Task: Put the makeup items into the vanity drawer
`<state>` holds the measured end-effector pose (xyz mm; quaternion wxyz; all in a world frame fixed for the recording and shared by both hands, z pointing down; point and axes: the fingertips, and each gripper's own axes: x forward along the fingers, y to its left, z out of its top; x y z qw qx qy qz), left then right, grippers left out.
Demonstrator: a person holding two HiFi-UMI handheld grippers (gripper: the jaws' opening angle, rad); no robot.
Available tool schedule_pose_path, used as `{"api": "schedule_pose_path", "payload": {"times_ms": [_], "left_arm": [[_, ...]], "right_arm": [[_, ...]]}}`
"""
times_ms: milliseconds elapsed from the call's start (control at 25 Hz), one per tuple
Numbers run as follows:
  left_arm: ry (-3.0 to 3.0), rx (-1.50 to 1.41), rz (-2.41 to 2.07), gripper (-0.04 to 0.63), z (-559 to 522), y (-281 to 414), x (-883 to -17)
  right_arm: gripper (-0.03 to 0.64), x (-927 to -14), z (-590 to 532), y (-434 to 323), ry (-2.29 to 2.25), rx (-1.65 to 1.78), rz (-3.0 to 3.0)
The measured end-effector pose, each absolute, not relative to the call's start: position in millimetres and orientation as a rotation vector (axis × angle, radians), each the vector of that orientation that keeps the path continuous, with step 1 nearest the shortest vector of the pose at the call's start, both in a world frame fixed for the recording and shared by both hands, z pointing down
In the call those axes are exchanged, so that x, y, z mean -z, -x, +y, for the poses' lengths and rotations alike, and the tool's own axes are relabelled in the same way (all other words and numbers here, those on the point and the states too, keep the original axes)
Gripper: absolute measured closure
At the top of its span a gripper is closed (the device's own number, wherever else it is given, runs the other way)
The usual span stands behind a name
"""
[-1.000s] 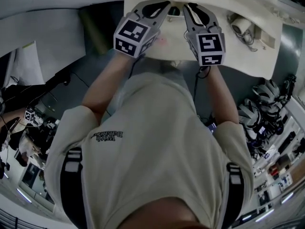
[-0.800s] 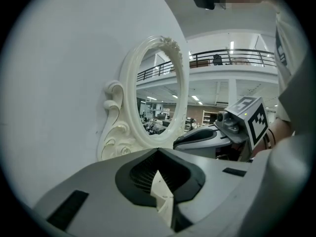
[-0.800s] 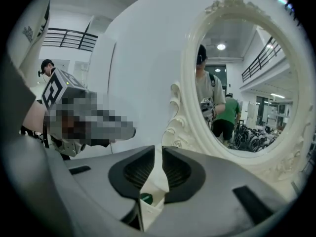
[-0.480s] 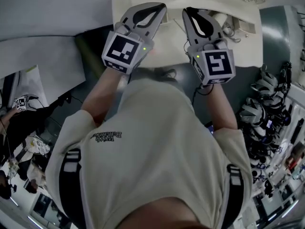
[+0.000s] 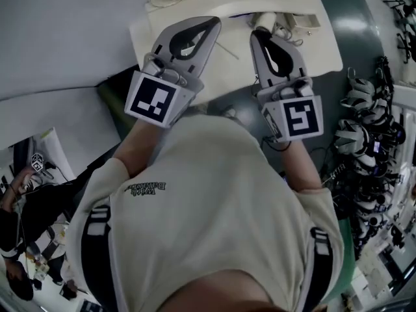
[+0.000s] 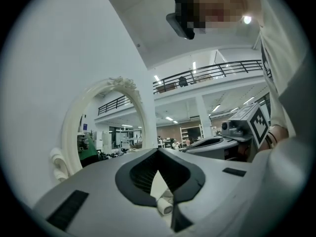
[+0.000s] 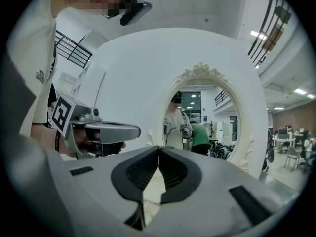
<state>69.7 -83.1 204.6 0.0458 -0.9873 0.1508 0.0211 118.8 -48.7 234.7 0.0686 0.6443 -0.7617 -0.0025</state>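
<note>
I am holding my left gripper [image 5: 213, 22] and right gripper [image 5: 256, 35] side by side, both pinched together on nothing, while the makeup items [image 5: 286, 23] are lying on the vanity [image 5: 318, 51] at top centre.

Open lab hall, mezzanine railing [image 6: 212, 73], ceiling strip lights [image 6: 193, 66], heaped gear [image 5: 365, 117], ornate vanity mirror [image 7: 205, 115].

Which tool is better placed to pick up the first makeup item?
Right, probably. The right tool points at the small items clustered just ahead on the vanity top; the left tool is over bare surface, farther away. Both are shut.
</note>
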Motion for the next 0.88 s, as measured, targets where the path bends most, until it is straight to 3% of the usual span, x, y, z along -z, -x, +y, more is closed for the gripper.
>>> {"api": "schedule_pose_path", "payload": {"times_ms": [880], "left_arm": [[3.026,-0.127,0.338,0.583,-18,-90,-198]], "right_arm": [[0.611,-218,19,-146,-2.125,0.030,-2.254]]}}
